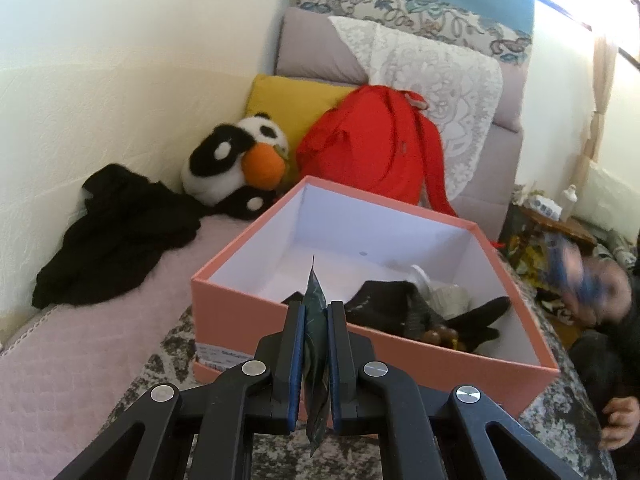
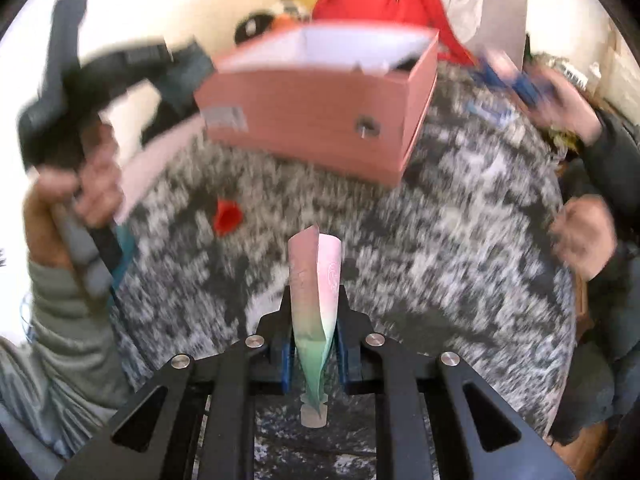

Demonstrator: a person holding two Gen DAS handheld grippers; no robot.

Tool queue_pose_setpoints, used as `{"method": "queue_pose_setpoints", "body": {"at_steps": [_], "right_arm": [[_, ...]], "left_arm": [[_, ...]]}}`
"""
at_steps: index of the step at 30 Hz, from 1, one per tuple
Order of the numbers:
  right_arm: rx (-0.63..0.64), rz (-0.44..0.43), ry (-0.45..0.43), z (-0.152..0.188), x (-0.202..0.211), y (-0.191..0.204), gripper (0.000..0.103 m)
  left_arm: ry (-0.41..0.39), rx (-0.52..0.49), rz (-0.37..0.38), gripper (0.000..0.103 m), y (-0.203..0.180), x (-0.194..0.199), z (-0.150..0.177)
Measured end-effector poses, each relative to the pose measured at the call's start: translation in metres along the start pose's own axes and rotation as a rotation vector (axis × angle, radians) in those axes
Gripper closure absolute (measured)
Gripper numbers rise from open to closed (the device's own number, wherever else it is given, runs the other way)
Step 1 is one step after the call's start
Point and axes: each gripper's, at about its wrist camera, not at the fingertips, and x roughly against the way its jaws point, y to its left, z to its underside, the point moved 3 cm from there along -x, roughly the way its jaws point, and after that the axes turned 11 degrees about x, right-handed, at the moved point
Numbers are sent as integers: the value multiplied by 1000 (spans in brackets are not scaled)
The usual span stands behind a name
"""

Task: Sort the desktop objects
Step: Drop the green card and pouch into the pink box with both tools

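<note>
My left gripper (image 1: pixel 316 310) is shut on a thin dark green packet (image 1: pixel 315 320) held edge-on just before the near wall of an open pink box (image 1: pixel 256 316). The box holds a black glove (image 1: pixel 472 320), brown beads (image 1: pixel 440 336) and a pale object. My right gripper (image 2: pixel 314 292) is shut on a pink-to-green packet (image 2: pixel 316 280), held above the speckled table (image 2: pixel 440 260). The pink box (image 2: pixel 312 120) shows further ahead in the blurred right wrist view. The left gripper (image 2: pixel 80 92) is in that view at the left.
A small red object (image 2: pixel 226 216) lies on the table. Another person's hands (image 2: pixel 580 236) are at the right, one holding something blue (image 2: pixel 516 76). Behind the box, a sofa holds a red backpack (image 1: pixel 372 144), a panda plush (image 1: pixel 236 160) and black cloth (image 1: pixel 116 232).
</note>
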Motion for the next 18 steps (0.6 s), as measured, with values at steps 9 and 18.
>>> {"method": "queue_pose_setpoints", "body": {"at_steps": [9,18], "right_arm": [[38,3,-272,-89,38,-56,85],[-152,-131,-229,-204,-50,-119,63]], "left_arm": [[-9,-133,68,98,-60,4,-31],[169,-37,11,15,-84,-103,-61]]}}
